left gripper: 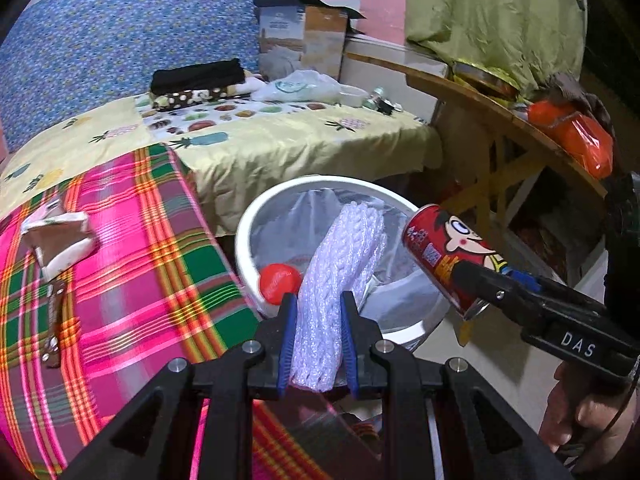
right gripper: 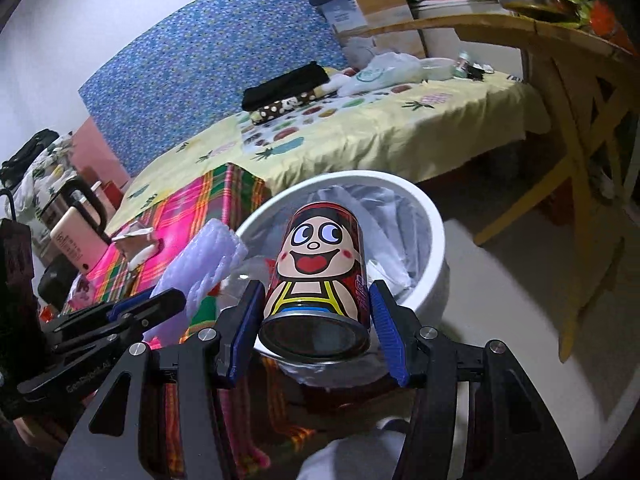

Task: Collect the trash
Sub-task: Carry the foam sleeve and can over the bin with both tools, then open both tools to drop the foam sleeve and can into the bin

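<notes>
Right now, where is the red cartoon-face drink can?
The red cartoon-face drink can is clamped between the right gripper fingers, tilted over the near rim of the white plastic-lined trash bin, right of the white foam netting.

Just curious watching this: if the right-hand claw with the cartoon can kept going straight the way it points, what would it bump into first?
Most likely the white trash bin: the right gripper, holding the can, points into its bag-lined opening, though depth is unclear.

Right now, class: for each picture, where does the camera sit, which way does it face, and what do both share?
Left wrist: behind the left tongs gripping foam netting, facing the bin; the right tongs and a hand show.
Right wrist: behind the right tongs gripping a can, facing the bin; the left tongs show.
Shared: bin, bed, netting, can.
</notes>
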A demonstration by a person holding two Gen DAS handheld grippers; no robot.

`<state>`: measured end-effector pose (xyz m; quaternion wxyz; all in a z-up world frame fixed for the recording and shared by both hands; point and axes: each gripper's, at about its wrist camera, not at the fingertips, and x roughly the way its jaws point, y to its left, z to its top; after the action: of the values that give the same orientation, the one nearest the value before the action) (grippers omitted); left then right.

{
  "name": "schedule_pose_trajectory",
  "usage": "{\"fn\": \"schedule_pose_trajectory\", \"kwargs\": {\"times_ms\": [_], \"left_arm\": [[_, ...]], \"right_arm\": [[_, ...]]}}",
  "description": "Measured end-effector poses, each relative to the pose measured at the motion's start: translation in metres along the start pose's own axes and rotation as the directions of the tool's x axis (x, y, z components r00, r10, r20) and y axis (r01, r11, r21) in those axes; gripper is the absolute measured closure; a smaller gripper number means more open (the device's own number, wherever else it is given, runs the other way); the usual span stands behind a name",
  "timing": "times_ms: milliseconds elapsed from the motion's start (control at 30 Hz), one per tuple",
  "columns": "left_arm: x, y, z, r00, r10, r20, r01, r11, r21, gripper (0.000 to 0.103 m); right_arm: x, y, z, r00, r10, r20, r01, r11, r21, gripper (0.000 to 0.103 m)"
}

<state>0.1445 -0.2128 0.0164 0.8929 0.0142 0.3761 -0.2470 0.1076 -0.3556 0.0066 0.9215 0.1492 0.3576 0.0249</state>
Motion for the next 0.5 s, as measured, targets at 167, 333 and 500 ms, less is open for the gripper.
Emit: {"fn": "schedule_pose_trajectory", "kwargs": {"times_ms": [167, 333, 500], "left_arm": [[0.018, -0.008, 0.004, 0.999, -0.012, -0.032, 0.013, 1.000, 0.019, 0.081], [0.034, -0.011, 0.005, 0.998, -0.024, -0.064, 0.026, 0.999, 0.028, 0.080], [0.044, -0.013, 0.007, 0.997, -0.037, -0.069, 0.039, 0.999, 0.033, 0.079]], "right_arm": [[0.007, -0.007, -0.001, 0.999, -0.018, -0.026, 0.018, 1.000, 0.005, 0.048], [0.014, -0.015, -0.001, 0.997, -0.044, -0.057, 0.045, 0.999, 0.007, 0.048], [0.021, -0.018, 0.000, 0.995, -0.062, -0.082, 0.062, 0.998, -0.002, 0.048]]}}
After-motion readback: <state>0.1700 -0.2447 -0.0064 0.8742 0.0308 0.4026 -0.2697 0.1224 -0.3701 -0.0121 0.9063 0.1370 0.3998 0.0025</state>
